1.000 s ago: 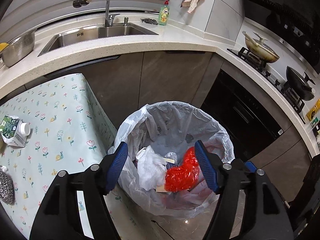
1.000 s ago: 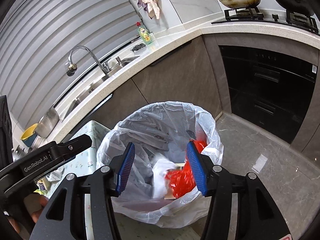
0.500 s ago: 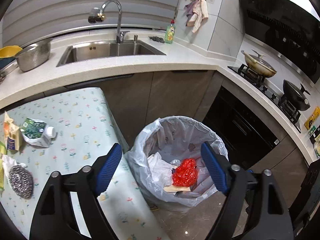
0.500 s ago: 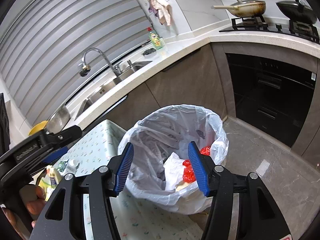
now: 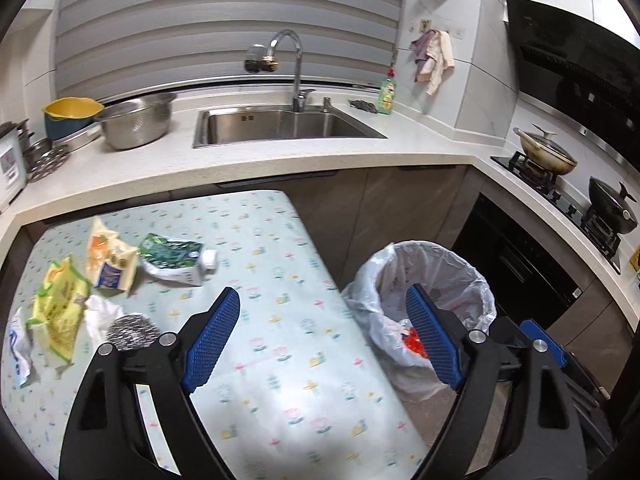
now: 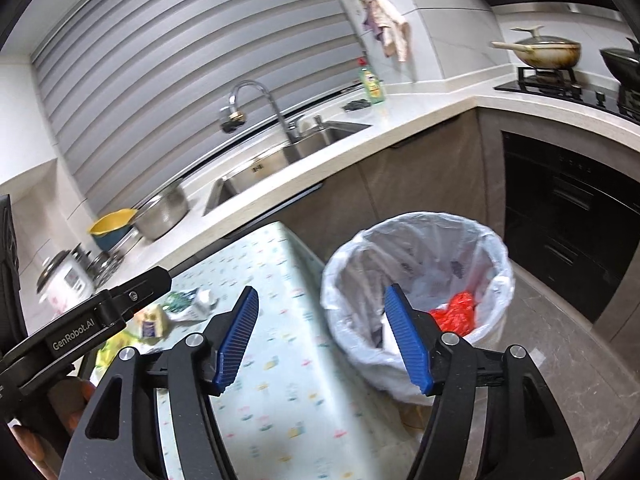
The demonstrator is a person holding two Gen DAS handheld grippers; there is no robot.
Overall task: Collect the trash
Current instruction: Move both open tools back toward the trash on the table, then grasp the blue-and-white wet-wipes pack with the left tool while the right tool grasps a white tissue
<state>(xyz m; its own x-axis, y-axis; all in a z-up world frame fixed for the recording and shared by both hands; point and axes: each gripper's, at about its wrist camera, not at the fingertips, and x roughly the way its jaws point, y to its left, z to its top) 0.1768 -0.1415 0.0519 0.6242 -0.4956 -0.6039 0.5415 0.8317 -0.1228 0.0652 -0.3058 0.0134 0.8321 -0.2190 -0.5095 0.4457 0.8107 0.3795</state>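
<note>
A bin lined with a clear bag [image 5: 424, 280] [image 6: 416, 272] stands on the floor by the table's right edge, with red plastic [image 6: 456, 314] and white paper inside. On the flowered tablecloth [image 5: 280, 320] lie a green-white carton [image 5: 172, 260], an orange-yellow packet [image 5: 108, 260], a yellow wrapper [image 5: 60, 308], white tissue [image 5: 98, 316] and a steel scourer [image 5: 132, 334]. My left gripper [image 5: 320, 340] hangs over the table's edge, its jaws opening with nothing between them. My right gripper [image 6: 320, 336], also opening and empty, is above the gap between table and bin.
A counter runs behind with a sink [image 5: 280, 128], tap, steel colander [image 5: 136, 120], yellow bowl [image 5: 70, 114] and green soap bottle [image 5: 387, 94]. Pans sit on the hob [image 5: 560, 176] at right, over a dark oven. A rice cooker [image 6: 66, 284] stands far left.
Both grippers have drawn up and back from over the bin and swung left, so the table and its litter have come into view. Both pairs of jaws have spread wider.
</note>
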